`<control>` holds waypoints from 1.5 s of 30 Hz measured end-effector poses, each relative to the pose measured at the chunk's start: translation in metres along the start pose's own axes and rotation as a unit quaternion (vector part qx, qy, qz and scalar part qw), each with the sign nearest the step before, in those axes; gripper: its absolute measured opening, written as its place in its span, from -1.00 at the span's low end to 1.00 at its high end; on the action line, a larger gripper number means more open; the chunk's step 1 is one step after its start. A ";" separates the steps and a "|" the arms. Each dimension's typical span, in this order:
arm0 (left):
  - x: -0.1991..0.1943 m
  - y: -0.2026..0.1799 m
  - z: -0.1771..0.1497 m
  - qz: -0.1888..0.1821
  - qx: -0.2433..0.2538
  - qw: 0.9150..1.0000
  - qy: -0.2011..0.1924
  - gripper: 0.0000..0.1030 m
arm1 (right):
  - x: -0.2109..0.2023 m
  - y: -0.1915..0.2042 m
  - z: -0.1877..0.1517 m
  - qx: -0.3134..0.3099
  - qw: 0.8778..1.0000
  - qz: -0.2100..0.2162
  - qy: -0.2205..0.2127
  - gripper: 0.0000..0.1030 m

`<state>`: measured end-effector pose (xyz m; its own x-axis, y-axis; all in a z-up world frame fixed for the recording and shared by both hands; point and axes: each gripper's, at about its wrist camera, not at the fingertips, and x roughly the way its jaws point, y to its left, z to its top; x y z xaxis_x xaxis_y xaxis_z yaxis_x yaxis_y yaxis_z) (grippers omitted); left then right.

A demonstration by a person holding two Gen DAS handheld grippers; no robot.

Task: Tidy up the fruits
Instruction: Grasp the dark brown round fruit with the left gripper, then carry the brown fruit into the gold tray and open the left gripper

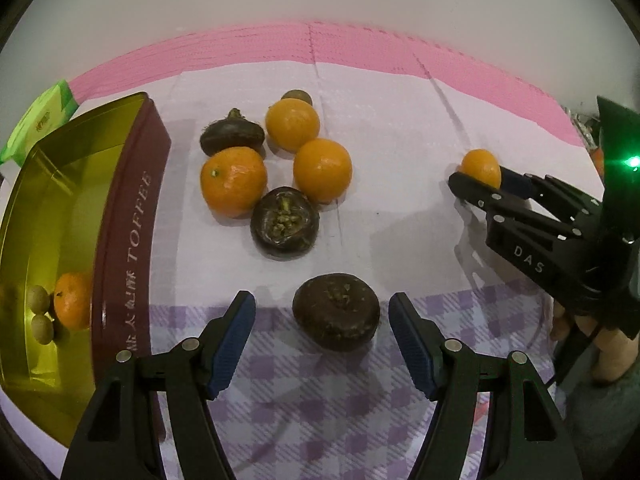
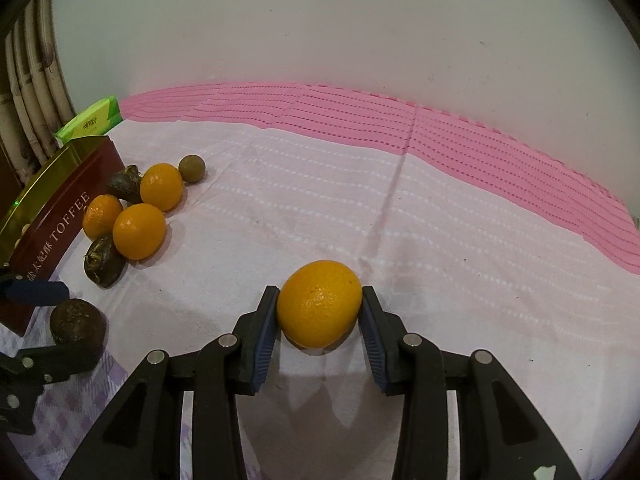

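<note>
The right gripper [image 2: 320,314] clamps an orange [image 2: 319,304] resting on the counter [image 2: 440,240]. The left gripper [image 1: 322,320] is spread wide around a dark brown fruit [image 1: 336,311], touching neither side, beside the toffee tin [image 1: 124,240].

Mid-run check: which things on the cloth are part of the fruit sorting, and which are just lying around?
Job:
- toffee tin, holding fruit
- orange between the right tool pads
- dark fruit between the open left tool pads
- fruit pile

Lying about:
- green packet
- pink mat
</note>
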<state>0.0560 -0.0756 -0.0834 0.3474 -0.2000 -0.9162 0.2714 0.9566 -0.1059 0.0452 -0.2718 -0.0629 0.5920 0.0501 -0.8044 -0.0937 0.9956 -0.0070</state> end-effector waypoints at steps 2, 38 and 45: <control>0.002 -0.001 0.001 -0.001 0.000 1.000 0.000 0.22 | 0.000 0.000 0.000 0.000 1.000 0.000 0.000 -0.27; -0.084 0.061 0.012 0.035 -0.029 0.994 -0.097 -0.15 | 0.000 -0.001 0.000 0.000 1.000 -0.001 0.001 -0.27; -0.084 0.123 0.019 0.093 -0.053 0.989 -0.102 -0.15 | 0.000 0.000 0.001 -0.001 1.000 -0.001 0.002 -0.27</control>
<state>0.0773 0.0551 -0.0117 0.5586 -0.0469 -0.8281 0.0944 0.9955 0.0073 0.0460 -0.2722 -0.0629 0.5896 0.0488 -0.8062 -0.0941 0.9955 -0.0086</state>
